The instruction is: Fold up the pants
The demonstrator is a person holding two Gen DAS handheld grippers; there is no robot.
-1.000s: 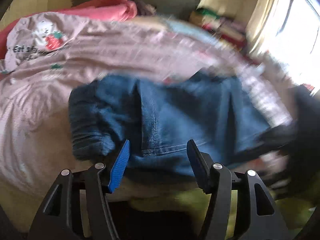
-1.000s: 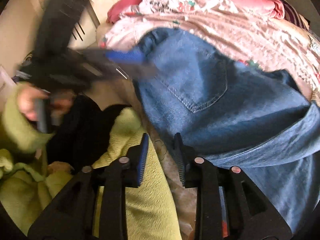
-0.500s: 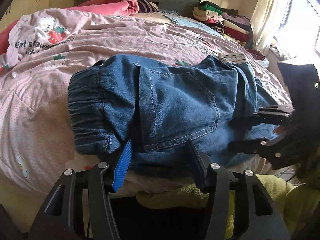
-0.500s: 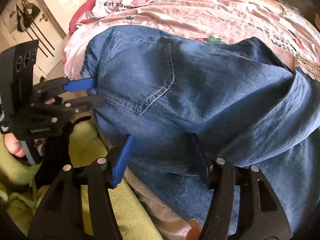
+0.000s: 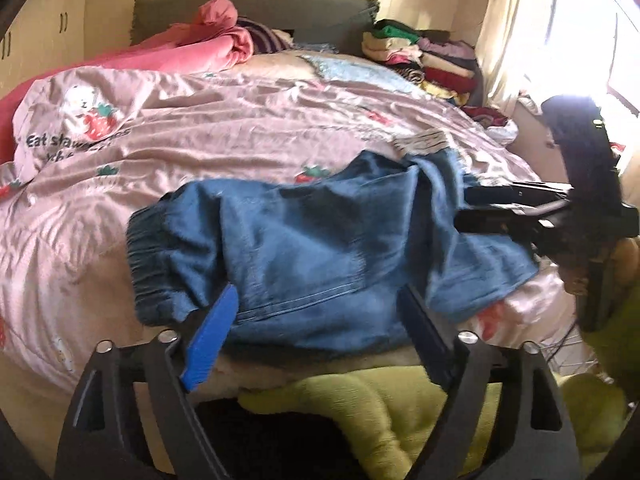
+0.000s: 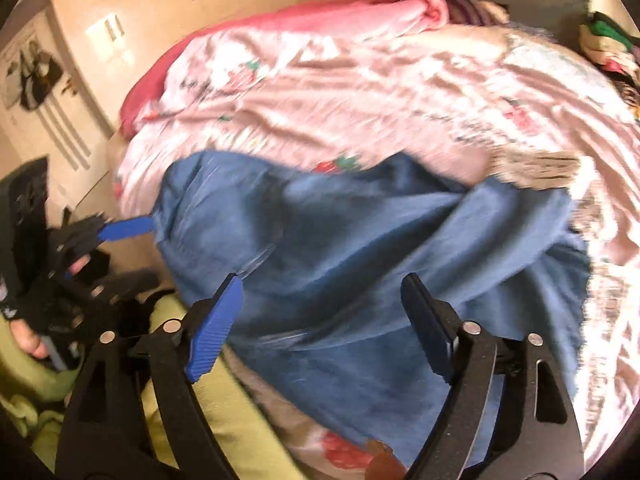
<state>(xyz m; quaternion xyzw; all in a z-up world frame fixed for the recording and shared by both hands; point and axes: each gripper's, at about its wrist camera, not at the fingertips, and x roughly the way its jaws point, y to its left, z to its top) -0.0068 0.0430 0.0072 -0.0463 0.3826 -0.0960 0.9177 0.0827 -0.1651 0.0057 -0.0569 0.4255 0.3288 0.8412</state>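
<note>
Your folded blue denim pants [image 5: 320, 252] lie bunched at the near edge of the bed, on the pink strawberry-print quilt [image 5: 200, 120], elastic waistband to the left in the left view. Your left gripper [image 5: 320, 316] is opening wide, jaws either side of the near hem, pads clear of it. Your right gripper [image 6: 320, 308] is opening too, nothing pinched; denim just beyond its fingertips. Right view blurred.

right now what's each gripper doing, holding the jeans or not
Left gripper: jaws opening, wide apart, gripping nothing; the jeans lie just ahead.
Right gripper: jaws opening, wide apart, not clamped on the jeans.
</note>
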